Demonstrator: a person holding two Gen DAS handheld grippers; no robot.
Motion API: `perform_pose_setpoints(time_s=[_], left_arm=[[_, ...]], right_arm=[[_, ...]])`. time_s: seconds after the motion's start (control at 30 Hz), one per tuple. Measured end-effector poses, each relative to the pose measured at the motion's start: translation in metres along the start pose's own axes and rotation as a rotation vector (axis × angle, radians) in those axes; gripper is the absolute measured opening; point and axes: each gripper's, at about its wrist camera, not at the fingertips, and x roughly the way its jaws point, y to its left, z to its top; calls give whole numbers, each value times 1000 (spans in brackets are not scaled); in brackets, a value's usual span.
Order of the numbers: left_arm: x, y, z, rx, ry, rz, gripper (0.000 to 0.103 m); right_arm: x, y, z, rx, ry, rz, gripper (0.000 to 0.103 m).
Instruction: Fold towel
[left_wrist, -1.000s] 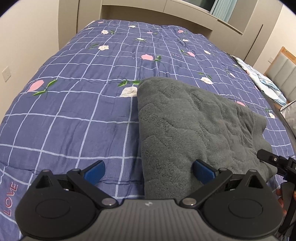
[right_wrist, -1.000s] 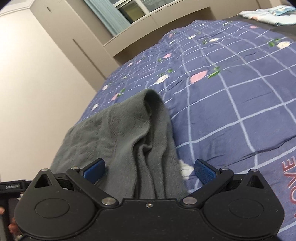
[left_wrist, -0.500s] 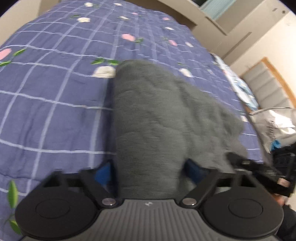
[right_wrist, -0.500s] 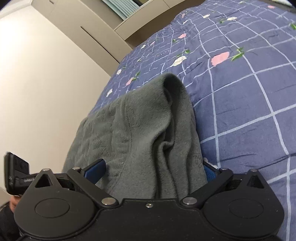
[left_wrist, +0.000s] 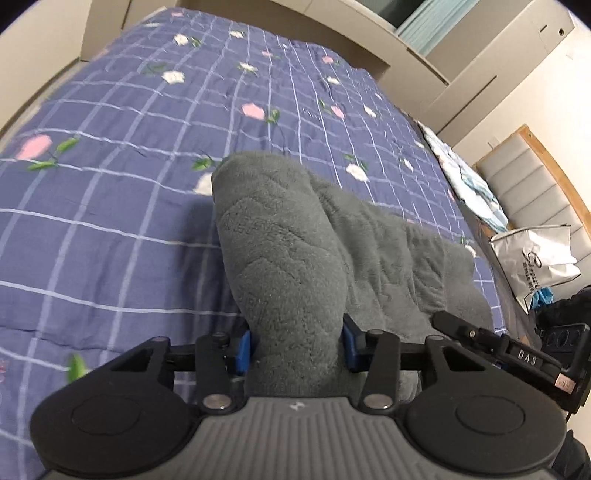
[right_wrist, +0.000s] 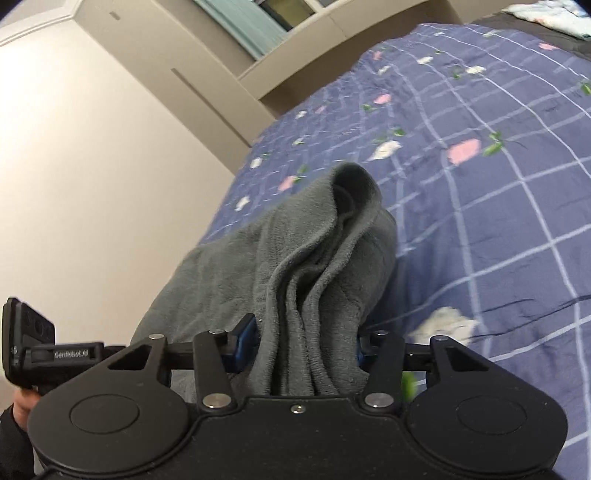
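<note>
Pinching the grey towel (left_wrist: 288, 258) after closing both, my left gripper (left_wrist: 295, 341) and right gripper (right_wrist: 306, 343) lift its bunched ends off the quilt (left_wrist: 110, 229).

Blue checked quilt (left_wrist: 122, 206) with white grid lines and scattered pink and white flowers, spread across a bed. Beige cabinets (right_wrist: 207, 74) and teal curtain (right_wrist: 240, 22) beyond the far edge. To the right, padded grey headboard (left_wrist: 528, 188), white printed bag (left_wrist: 535, 258), light patterned bedding (left_wrist: 465, 184).
</note>
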Motion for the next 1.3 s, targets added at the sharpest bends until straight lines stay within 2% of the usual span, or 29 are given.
perform_pose_setpoints(time_s=[0.3,0.47,0.57,0.73,0.8,0.87,0.93,1.0,1.17,1.3], left_arm=[[-70,38,-18,-16,-48,82,50],[-70,68,-42,-58,-18,126,51],[-61,81,-54,-77,-23,133,55],[-63,75,-65,-60,-60,163,65],[-67,70,-67,-43,-76,205,79],[-71,65,-69,-18,-93,248,88],[-75,59,-74,3,-105,283,92],[-81,53,-80,18,-123,309,99],[-105,35,-103,62,-211,370,102],[-129,20,-130,106,-299,416,102]], right_arm=[[14,64,-33,-55,22,79,51],[32,80,-64,-54,75,56,52],[36,80,-79,-70,60,10,55],[34,81,-85,-74,53,-29,67],[32,83,-85,-96,43,-48,72],[27,87,-85,-124,24,-60,81],[22,90,-86,-150,0,-74,90],[13,97,-90,-189,-30,-88,94],[-15,118,-103,-266,-111,-100,102],[-40,138,-119,-327,-160,-114,102]])
